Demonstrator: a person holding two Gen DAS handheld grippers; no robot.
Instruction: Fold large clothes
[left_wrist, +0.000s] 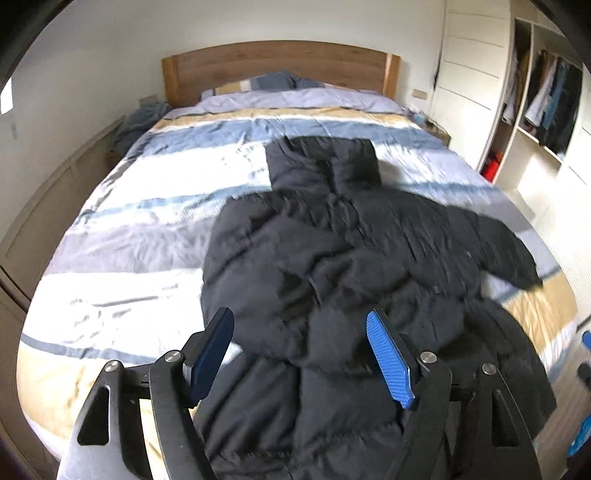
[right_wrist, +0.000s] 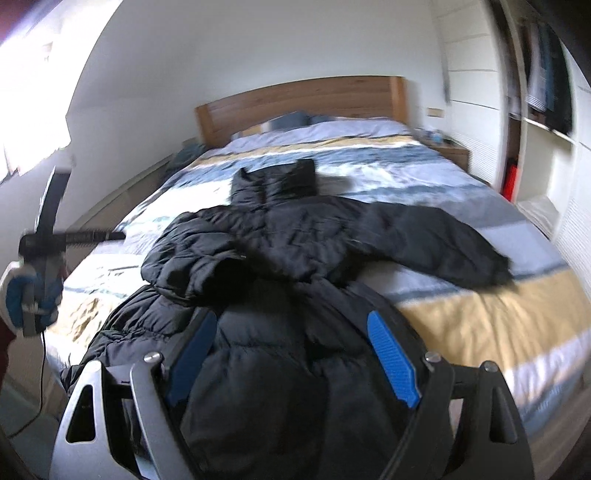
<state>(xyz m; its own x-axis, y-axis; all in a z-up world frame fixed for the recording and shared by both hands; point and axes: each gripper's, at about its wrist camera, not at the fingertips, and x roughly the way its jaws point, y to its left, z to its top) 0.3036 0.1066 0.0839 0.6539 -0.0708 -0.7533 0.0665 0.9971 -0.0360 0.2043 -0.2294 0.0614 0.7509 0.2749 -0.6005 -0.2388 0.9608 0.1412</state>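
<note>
Black puffer jacket (left_wrist: 332, 258) spread on bed (left_wrist: 122, 221), hood (left_wrist: 321, 162) toward wooden headboard (left_wrist: 277, 62), hem hanging over near bed edge. One sleeve (right_wrist: 436, 240) flung out sideways; other folded across chest.

Judged soft, bulky, springy; slick shell likely slips, so folds may puff back. Best hold: sleeve cuff, hem corners.

Left gripper (left_wrist: 301, 358): fingers spread, above hem, nothing held. Right gripper (right_wrist: 293, 358): fingers spread, jacket bulging between them, not pinched.

Open wardrobe (left_wrist: 535, 92) beside bed.
</note>
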